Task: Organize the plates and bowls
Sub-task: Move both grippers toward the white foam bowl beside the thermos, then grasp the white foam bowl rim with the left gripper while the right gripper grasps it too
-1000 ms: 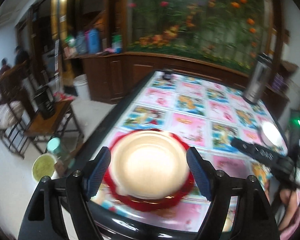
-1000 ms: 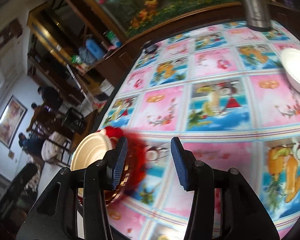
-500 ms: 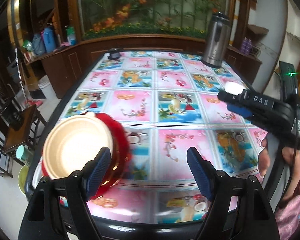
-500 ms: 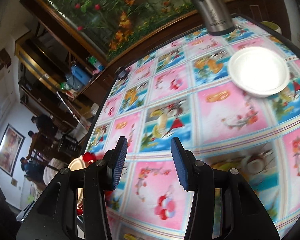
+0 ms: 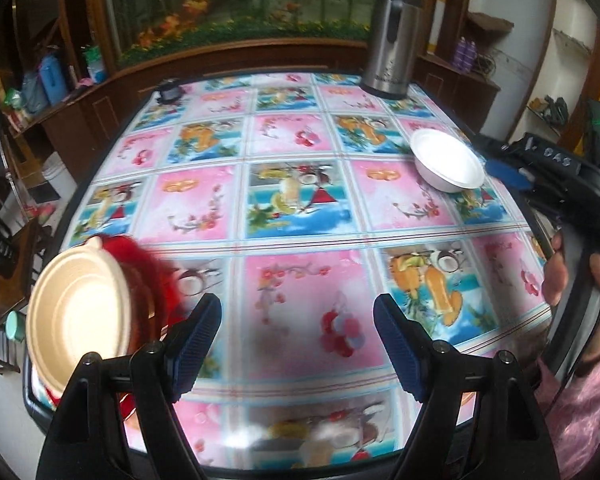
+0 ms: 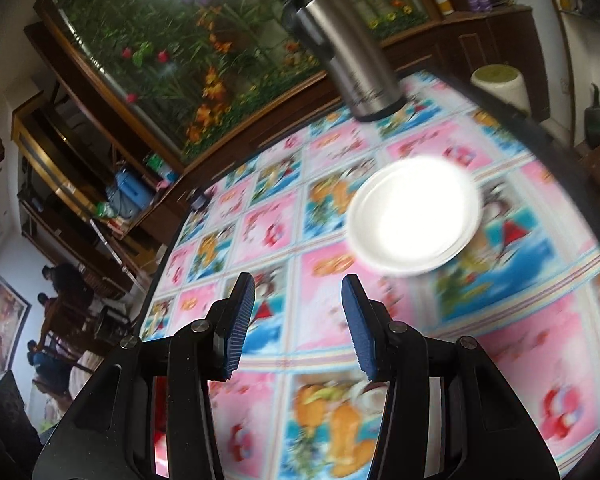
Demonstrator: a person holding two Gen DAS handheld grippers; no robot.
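Ahead of the left gripper [image 5: 297, 334], whose jaws stand wide with nothing between them, the flat pink-and-blue picture-tiled tablecloth [image 5: 300, 216] lies bare through the middle. To its left, at the table's near corner, a beige shallow bowl [image 5: 76, 316] resting on a red ruffled plate [image 5: 148, 276] blocks that side. Far ahead and right stands a white foam bowl [image 5: 448, 162], with the right gripper [image 6: 298, 320] just beside it in the left wrist view. A tall steel thermos jug [image 5: 392, 38] closes off the far right end.
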